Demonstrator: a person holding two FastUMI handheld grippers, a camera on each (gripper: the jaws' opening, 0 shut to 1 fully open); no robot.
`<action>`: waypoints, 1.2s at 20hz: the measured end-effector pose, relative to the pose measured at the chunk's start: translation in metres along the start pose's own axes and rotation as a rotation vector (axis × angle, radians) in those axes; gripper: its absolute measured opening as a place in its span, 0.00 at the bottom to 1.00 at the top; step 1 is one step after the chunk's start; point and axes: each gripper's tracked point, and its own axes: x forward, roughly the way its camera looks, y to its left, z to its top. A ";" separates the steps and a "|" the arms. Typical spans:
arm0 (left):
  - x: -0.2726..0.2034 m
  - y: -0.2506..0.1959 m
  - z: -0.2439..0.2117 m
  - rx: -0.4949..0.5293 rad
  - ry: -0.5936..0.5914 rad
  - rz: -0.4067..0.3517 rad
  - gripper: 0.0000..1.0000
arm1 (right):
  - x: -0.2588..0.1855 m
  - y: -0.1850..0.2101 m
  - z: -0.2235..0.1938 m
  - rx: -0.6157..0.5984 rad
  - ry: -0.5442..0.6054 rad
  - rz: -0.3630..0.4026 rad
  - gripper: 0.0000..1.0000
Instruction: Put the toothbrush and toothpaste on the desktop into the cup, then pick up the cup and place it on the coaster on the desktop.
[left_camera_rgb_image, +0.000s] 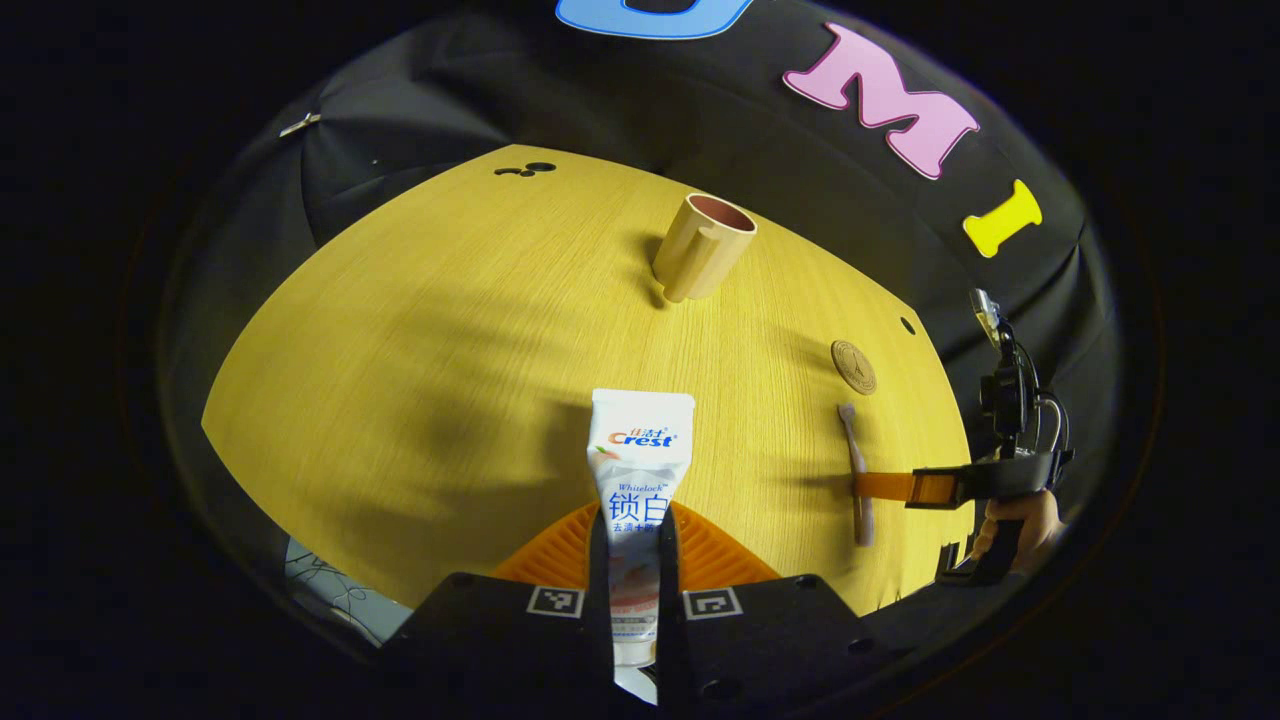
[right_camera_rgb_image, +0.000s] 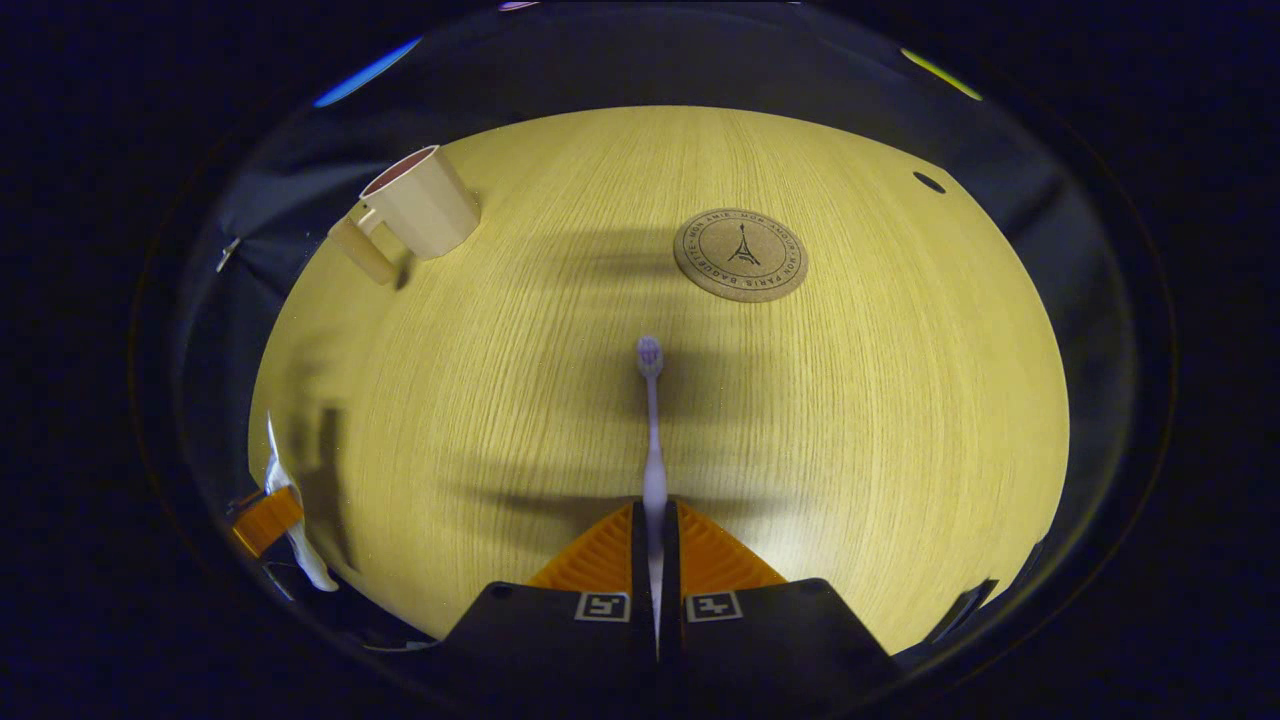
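My left gripper (left_camera_rgb_image: 636, 525) is shut on a white toothpaste tube (left_camera_rgb_image: 638, 470), which sticks forward over the wooden desktop (left_camera_rgb_image: 400, 380). My right gripper (right_camera_rgb_image: 655, 520) is shut on the handle of a pale lilac toothbrush (right_camera_rgb_image: 652, 430), bristle end pointing away. In the left gripper view the toothbrush (left_camera_rgb_image: 858, 470) and the right gripper (left_camera_rgb_image: 880, 487), with the hand holding it, show at the right edge. A beige cup (left_camera_rgb_image: 702, 246) with a handle stands upright at the far side. A round cork coaster (right_camera_rgb_image: 740, 254) lies flat on the desktop, also seen as the coaster (left_camera_rgb_image: 853, 366) beyond the toothbrush.
The cup (right_camera_rgb_image: 415, 210) stands far left in the right gripper view, handle toward the table edge. The left gripper (right_camera_rgb_image: 265, 520) with the tube shows at the lower left there. Small holes (left_camera_rgb_image: 525, 169) mark the desktop's far corner. Black cloth walls surround the table.
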 end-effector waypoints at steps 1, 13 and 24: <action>-0.002 0.000 0.001 0.003 -0.009 -0.002 0.22 | -0.003 0.001 0.001 -0.015 -0.010 0.008 0.05; -0.049 -0.028 0.125 0.059 -0.239 -0.060 0.22 | -0.062 0.002 0.061 0.107 -0.168 0.180 0.06; -0.032 -0.111 0.262 0.092 -0.488 -0.189 0.22 | -0.103 -0.024 0.122 0.102 -0.275 0.280 0.05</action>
